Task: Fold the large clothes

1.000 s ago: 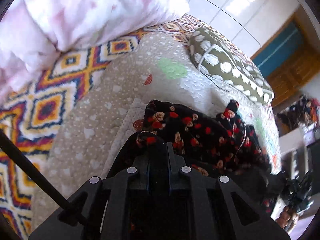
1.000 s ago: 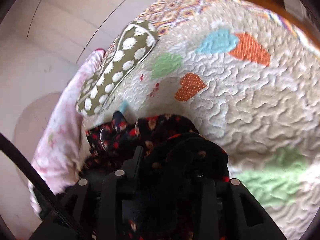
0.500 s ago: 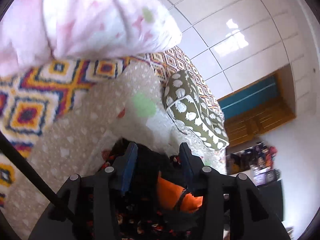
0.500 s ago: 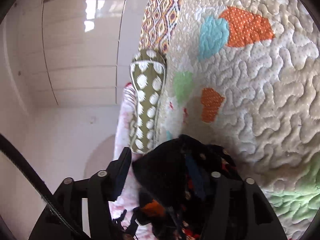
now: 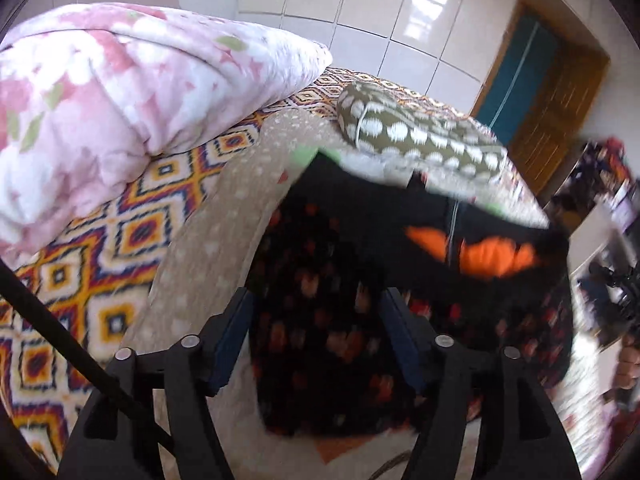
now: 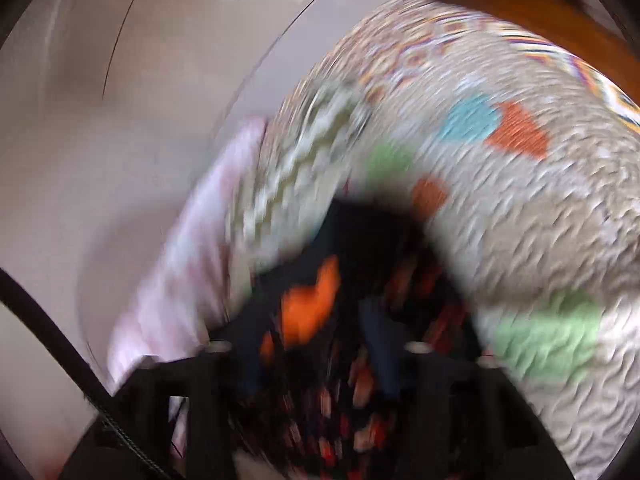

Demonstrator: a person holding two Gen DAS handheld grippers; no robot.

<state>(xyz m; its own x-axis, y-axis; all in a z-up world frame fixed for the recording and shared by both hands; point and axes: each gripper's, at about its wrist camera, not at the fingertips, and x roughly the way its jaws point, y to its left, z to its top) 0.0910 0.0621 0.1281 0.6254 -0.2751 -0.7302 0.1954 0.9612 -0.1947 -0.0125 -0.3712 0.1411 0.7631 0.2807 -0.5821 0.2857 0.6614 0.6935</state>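
Here the left gripper (image 5: 316,340) stands with jaws apart, having just been opening — the garment (image 5: 332,320) lies between and beyond them on the quilt (image 5: 208,248), no pad pressing it. The right gripper (image 6: 316,344) has just been closing; its view is smeared, cloth sits between the fingers, but whether they pinch it I cannot tell. The dark floral garment looks bunched in a rough heap with an orange patch showing, so folding seems barely begun — spreading and the folds remain. Farther off lie a pillow (image 5: 420,136) and pink duvet (image 5: 120,92).
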